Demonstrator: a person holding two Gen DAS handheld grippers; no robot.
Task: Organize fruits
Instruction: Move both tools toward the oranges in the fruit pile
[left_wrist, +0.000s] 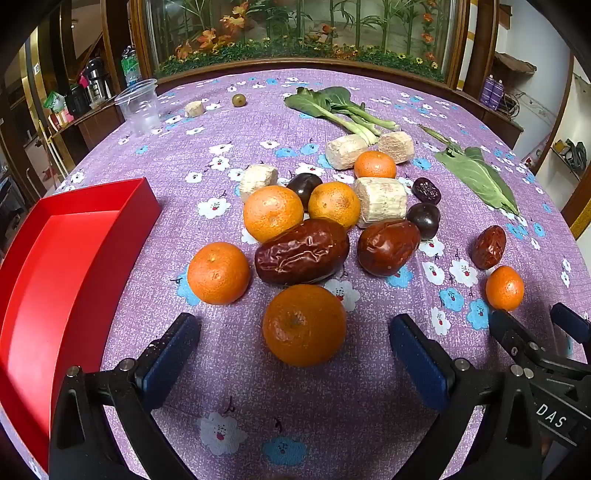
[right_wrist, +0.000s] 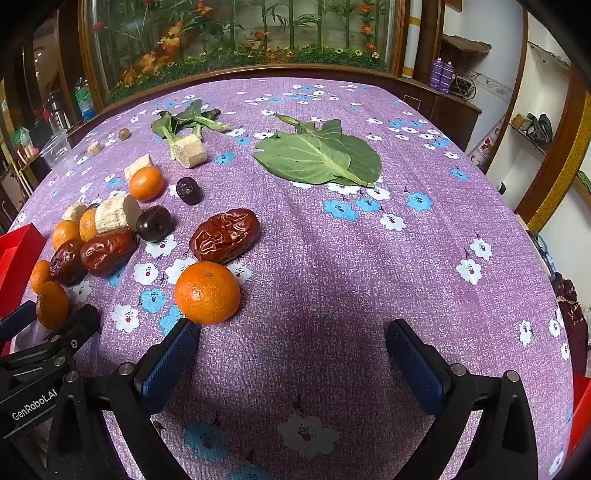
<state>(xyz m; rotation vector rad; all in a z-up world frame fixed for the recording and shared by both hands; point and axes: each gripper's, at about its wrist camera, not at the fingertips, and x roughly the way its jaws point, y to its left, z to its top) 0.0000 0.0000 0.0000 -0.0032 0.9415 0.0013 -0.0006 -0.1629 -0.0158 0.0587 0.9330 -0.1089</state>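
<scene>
A pile of fruit lies on the purple flowered tablecloth (left_wrist: 332, 406): several tangerines, wrinkled red dates (left_wrist: 302, 251), dark plums (left_wrist: 424, 218) and pale cut stalk pieces (left_wrist: 380, 201). My left gripper (left_wrist: 295, 350) is open, low over the cloth, with the nearest tangerine (left_wrist: 304, 325) between its blue fingers, untouched. A red tray (left_wrist: 55, 277) sits at the left. In the right wrist view my right gripper (right_wrist: 293, 354) is open over bare cloth, a tangerine (right_wrist: 207, 292) just ahead of its left finger (right_wrist: 170, 363), and a date (right_wrist: 224, 235) behind it.
Green leafy vegetables (left_wrist: 340, 107) and a broad leaf (right_wrist: 317, 157) lie toward the far side. A clear plastic cup (left_wrist: 139, 105) stands at the far left, near a small green fruit (left_wrist: 238, 99). A wooden-framed plant display backs the table. A red edge (right_wrist: 580, 410) shows at lower right.
</scene>
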